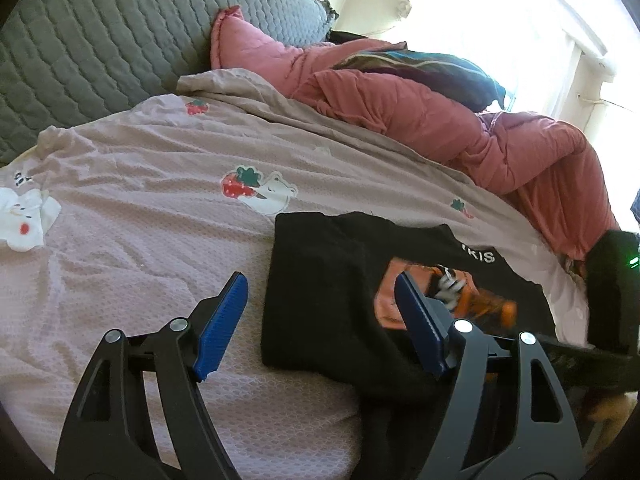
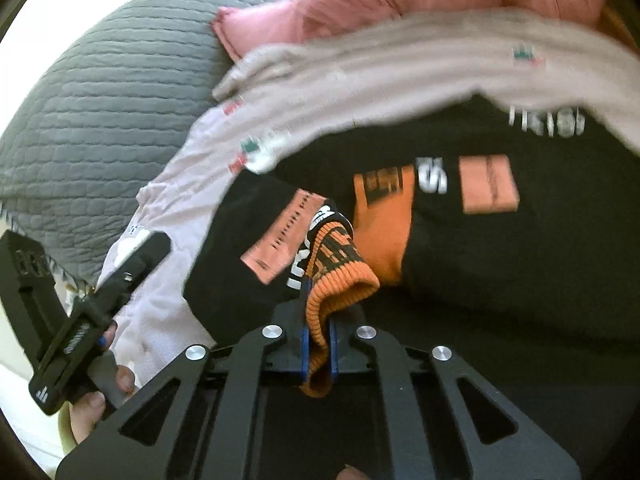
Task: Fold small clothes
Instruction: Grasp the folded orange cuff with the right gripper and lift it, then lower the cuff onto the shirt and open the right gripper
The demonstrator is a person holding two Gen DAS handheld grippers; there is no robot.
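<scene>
A black sweatshirt [image 1: 320,280] with orange and pink prints lies partly folded on the pale pink bed sheet [image 1: 140,240]. My left gripper [image 1: 320,292] is open and empty, its blue pads low over the sweatshirt's left edge. My right gripper [image 2: 318,320] is shut on the sweatshirt's orange ribbed cuff [image 2: 340,280] and holds the sleeve over the black body [image 2: 520,280]. The cuff also shows in the left wrist view [image 1: 480,300]. The left gripper's body shows at the left of the right wrist view [image 2: 80,320].
A grey quilted pillow [image 1: 100,40] lies at the back left. A bunched red-pink quilt [image 1: 480,132] runs along the back right, with a dark striped cloth [image 1: 432,68] on it. A small white garment [image 1: 24,216] lies at the sheet's left edge.
</scene>
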